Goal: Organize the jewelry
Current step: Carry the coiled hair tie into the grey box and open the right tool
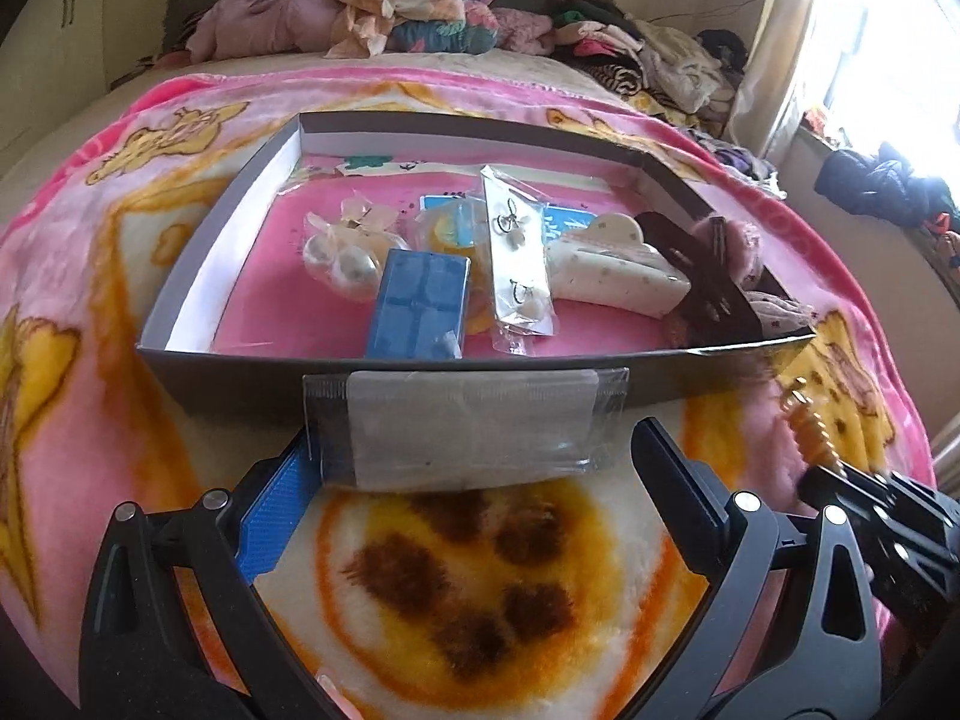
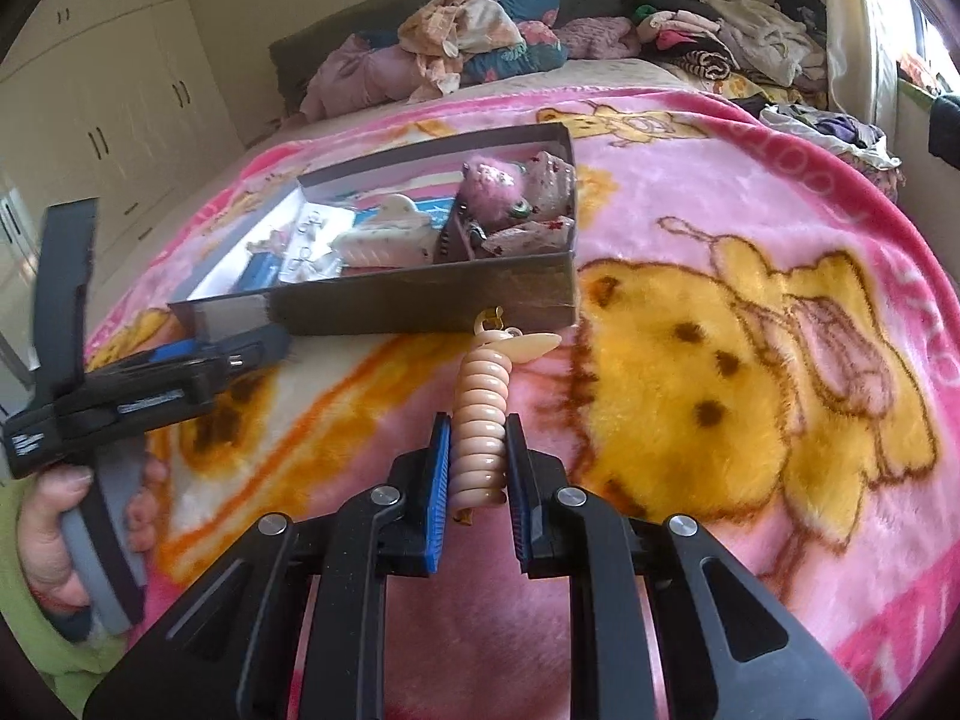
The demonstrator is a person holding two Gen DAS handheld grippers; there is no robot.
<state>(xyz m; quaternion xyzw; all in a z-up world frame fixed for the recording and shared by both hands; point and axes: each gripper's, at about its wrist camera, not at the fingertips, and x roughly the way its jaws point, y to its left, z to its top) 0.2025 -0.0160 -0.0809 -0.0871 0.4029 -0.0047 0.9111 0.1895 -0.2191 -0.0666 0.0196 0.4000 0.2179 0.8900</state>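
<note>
A shallow grey box (image 1: 384, 369) lies on the pink blanket and holds packets of earrings (image 1: 517, 252), pearl pieces (image 1: 342, 264), a blue case (image 1: 420, 306) and a cream hair claw (image 1: 612, 267). My left gripper (image 1: 474, 468) is open, fingers wide apart; a clear plastic packet with a white card (image 1: 468, 426) lies between its tips against the box's near wall, touching the left finger. My right gripper (image 2: 477, 450) is shut on a beige coiled hair tie (image 2: 480, 408) with a gold clasp, held just in front of the box (image 2: 420, 300). It also shows in the left wrist view (image 1: 810, 426).
The bed is covered by a pink and yellow cartoon blanket (image 2: 750, 360). Piled clothes and pillows (image 1: 408, 6) lie at the headboard. More clothes (image 1: 672, 60) are heaped at the right by a bright window. Cupboards (image 2: 108, 108) stand at the left.
</note>
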